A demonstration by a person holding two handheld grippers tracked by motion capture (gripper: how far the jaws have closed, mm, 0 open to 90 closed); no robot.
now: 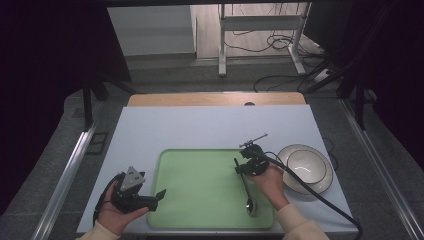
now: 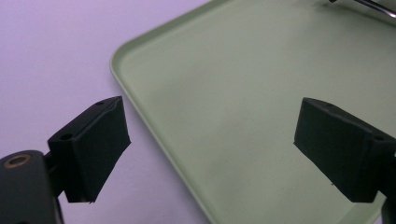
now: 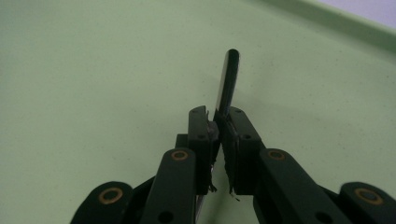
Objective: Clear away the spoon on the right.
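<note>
Black jaws pinching slim glossy spoon point(image 3: 227, 81) handle

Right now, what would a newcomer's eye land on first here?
The green tray in the middle of the white table, with the right gripper over it, clamped on a spoon whose bowl lies near the tray's front edge. The left gripper gapes at the tray's left rim; a bowl sits to the right.

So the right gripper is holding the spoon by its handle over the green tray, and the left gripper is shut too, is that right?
Not quite. The left gripper is open: the left gripper view shows its jaws wide apart with nothing between them, at the green tray's edge. The rest holds: the right gripper grips the spoon by its handle over that tray.
</note>
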